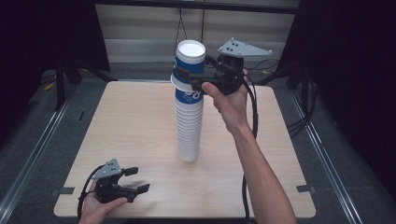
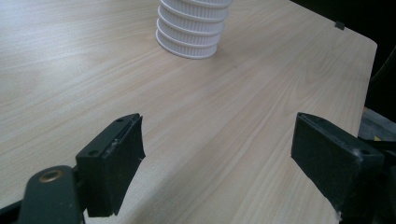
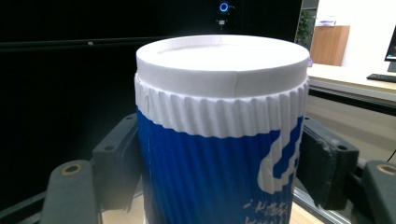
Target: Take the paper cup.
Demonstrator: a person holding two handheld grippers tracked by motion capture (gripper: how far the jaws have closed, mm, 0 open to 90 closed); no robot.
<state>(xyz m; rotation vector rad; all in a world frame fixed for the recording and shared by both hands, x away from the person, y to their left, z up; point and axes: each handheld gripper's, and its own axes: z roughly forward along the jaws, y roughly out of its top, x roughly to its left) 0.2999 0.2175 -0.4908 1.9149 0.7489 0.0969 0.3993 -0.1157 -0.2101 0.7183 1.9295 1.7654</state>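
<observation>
A tall stack of cups (image 1: 189, 126) stands in the middle of the bench (image 1: 140, 121). The cups are upside down. The top cup (image 1: 190, 70) is blue and white, and it sits high up on the stack.

The right tongs (image 1: 196, 79) are up at the far side, around that top cup. In the right gripper view the top cup (image 3: 219, 140) sits between the two black pads (image 3: 119, 158), and both pads look pressed against its sides, so the right tongs are grasping the top cup.

The left tongs (image 1: 133, 179) rest low at the near left corner of the bench, spread wide with nothing in them. They are well apart from the stack.

What could go wrong? The stack is tall and thin, and no hand holds its bottom. If the top cup sticks to the one under it, a pull could lift more cups or tip the whole stack over. A sideways tug could knock it down too. A hard squeeze could also crush the soft paper cup.
</observation>
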